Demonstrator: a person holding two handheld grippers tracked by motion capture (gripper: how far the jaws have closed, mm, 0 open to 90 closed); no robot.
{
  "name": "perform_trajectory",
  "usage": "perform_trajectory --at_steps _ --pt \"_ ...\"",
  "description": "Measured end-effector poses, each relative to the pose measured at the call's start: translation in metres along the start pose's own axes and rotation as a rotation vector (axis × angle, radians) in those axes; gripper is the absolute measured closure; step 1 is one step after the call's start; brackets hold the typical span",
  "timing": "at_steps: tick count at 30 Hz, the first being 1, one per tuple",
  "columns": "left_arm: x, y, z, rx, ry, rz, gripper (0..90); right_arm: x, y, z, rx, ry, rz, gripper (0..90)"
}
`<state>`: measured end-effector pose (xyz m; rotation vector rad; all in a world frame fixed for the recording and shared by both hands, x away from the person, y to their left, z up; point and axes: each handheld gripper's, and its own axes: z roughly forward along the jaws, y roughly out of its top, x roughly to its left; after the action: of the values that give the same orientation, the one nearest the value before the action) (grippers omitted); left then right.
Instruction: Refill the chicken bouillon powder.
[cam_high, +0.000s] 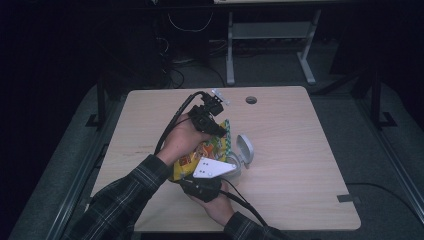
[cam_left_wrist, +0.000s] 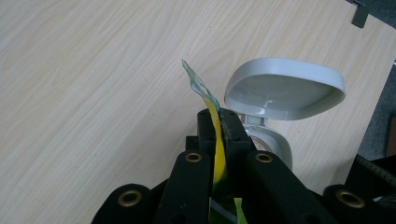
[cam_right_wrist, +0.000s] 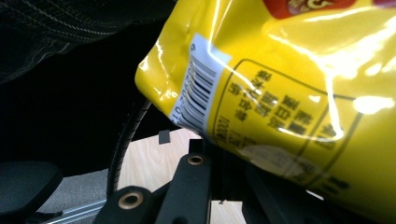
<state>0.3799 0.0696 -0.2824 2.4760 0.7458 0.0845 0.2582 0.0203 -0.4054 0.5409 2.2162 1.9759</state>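
A yellow snack bag (cam_high: 200, 152) hangs over the middle of the wooden table (cam_high: 300, 165), held between both grippers. My left gripper (cam_high: 221, 131) is at the bag's far end, shut on its sealed green-and-yellow edge (cam_left_wrist: 201, 88); the jaws (cam_left_wrist: 218, 128) pinch the film flat. My right gripper (cam_high: 196, 179), with its grey plate on top, is at the bag's near end. In the right gripper view the bag's barcode side (cam_right_wrist: 289, 93) lies over the gripper (cam_right_wrist: 222, 154), and the jaws stand close together on the bag's lower edge.
A small grey bin (cam_high: 243, 150) with its flip lid open (cam_left_wrist: 285, 88) stands just right of the bag. The table has a cable hole (cam_high: 251, 100) at the back. Desk legs and cables fill the dark floor behind.
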Motion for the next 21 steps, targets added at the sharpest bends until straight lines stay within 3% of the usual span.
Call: perform_trajectory --at_steps 21 --pt "-0.0002 0.0017 0.0001 0.004 0.007 0.000 89.5 -0.0007 0.0005 -0.0004 -0.005 -0.003 -0.001 90.0"
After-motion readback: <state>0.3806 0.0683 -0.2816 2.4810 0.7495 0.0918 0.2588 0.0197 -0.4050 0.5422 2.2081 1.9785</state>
